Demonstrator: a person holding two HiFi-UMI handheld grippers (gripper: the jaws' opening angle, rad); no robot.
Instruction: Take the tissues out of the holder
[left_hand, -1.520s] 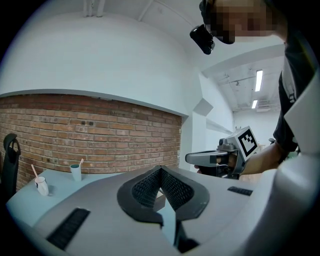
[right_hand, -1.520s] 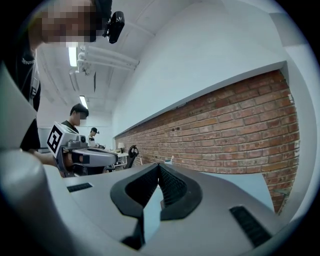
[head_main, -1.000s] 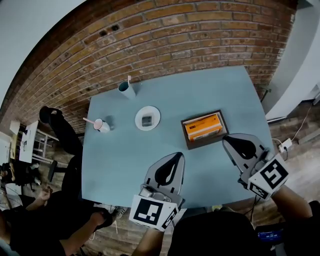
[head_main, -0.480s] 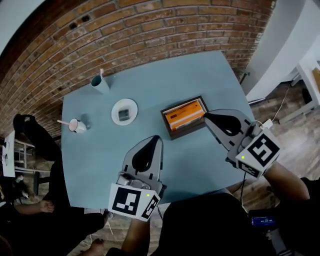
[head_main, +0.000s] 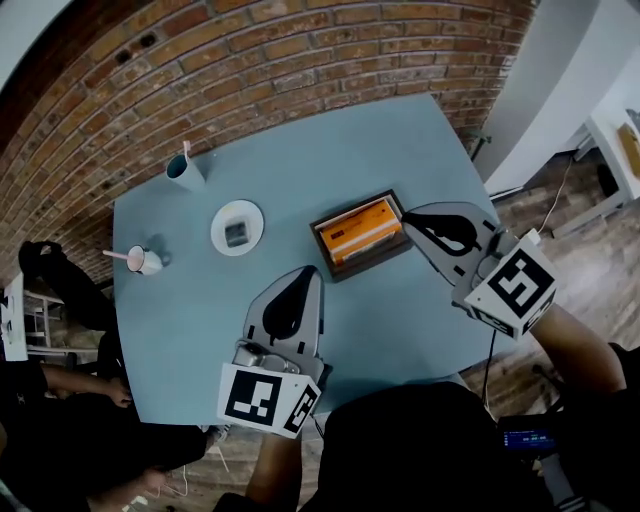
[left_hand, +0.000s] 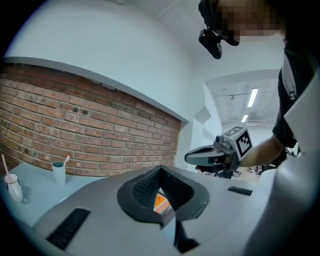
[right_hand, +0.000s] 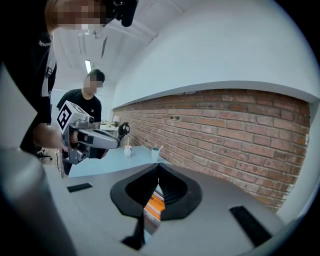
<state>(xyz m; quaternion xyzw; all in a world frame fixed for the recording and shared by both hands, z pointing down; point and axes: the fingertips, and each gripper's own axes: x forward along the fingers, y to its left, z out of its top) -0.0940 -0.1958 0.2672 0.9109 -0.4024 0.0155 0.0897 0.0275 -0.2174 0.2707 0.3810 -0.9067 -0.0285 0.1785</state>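
Hovering left gripper (head_main: 311, 271) and right gripper (head_main: 406, 218) by the holder (head_main: 322, 249), jaws clenched empty, I'm seemingly readying to open onto the tissues (head_main: 358, 231).

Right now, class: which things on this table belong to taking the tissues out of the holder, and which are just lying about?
For the job: tissues, holder, left gripper, right gripper, both shut and empty.
Lying about: plate with a small dark thing on it, teal cup, white mug.
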